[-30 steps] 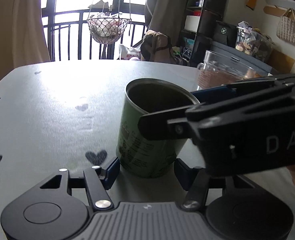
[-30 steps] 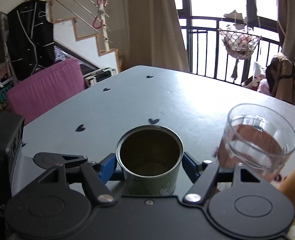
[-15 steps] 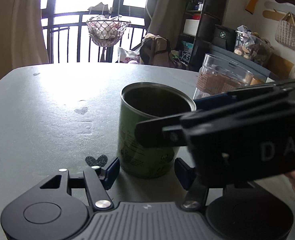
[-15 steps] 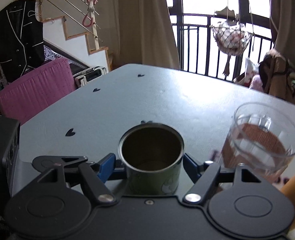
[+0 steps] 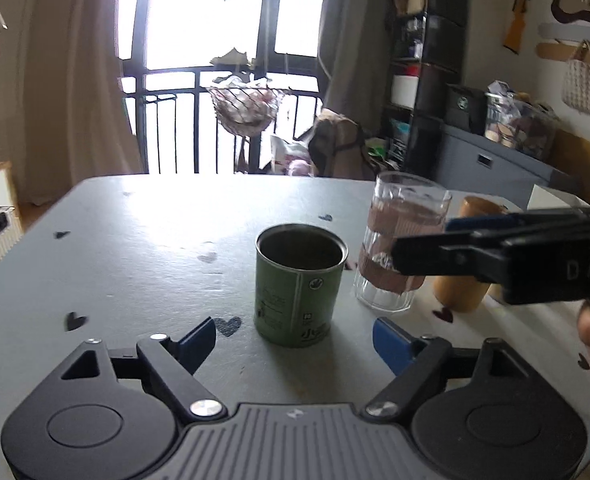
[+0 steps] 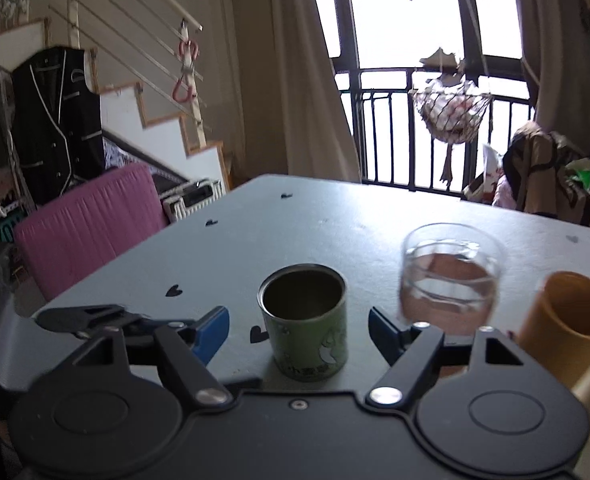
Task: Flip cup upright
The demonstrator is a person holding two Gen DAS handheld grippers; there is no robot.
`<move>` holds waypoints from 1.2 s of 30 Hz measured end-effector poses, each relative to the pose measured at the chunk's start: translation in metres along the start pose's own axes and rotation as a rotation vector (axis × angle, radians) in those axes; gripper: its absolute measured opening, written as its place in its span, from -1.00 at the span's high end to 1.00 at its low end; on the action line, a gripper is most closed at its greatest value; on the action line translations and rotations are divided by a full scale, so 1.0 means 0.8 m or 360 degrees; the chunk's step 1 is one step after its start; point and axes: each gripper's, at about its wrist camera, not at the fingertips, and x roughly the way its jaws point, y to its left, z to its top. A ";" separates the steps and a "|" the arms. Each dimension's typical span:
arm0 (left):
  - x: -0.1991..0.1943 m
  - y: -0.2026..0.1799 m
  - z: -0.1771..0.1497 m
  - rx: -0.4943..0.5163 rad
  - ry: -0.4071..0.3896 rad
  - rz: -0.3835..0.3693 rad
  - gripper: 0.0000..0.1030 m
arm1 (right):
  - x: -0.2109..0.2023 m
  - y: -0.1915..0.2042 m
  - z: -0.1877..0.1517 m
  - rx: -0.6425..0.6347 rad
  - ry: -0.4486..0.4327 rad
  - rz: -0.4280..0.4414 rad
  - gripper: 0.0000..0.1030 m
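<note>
Item: green cup [image 5: 299, 283], upright on the table [image 5: 135, 264], mouth up. Our left gripper [image 5: 295, 340] and right gripper [image 6: 298, 330]: fingers apart, empty. Step: release; next, we withdraw clear of the glass [image 6: 451, 276].

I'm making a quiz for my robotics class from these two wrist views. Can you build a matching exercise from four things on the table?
Things:
1. green cup
2. clear glass
3. orange cup
4. left gripper

States:
A. open, touching nothing
B. upright, metal inside
C. brown band around it
D. farthest to the right

Pairs: 1-B, 2-C, 3-D, 4-A
</note>
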 end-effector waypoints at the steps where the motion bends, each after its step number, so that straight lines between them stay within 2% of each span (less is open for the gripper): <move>1: -0.009 -0.004 0.001 0.0001 -0.0011 0.0020 -0.68 | -0.010 -0.001 -0.003 -0.0002 -0.0020 -0.0014 -0.50; 8: -0.069 -0.035 0.002 0.0035 -0.0130 0.0128 -0.89 | -0.075 -0.011 -0.021 -0.0042 -0.0154 -0.0132 -0.65; 17: -0.119 -0.065 -0.008 0.0028 -0.0286 0.0210 -1.00 | -0.137 -0.031 -0.051 -0.0035 -0.0253 -0.0273 -0.88; 25: -0.129 -0.076 -0.022 -0.0068 -0.0271 0.0219 -1.00 | -0.176 -0.038 -0.069 -0.0054 -0.0325 -0.0372 -0.95; 30: -0.136 -0.076 -0.030 -0.0106 -0.0310 0.0323 -1.00 | -0.191 -0.040 -0.080 -0.0049 -0.0342 -0.0402 -0.95; 36: -0.141 -0.078 -0.036 -0.0100 -0.0310 0.0327 -1.00 | -0.196 -0.041 -0.089 -0.0017 -0.0331 -0.0417 -0.95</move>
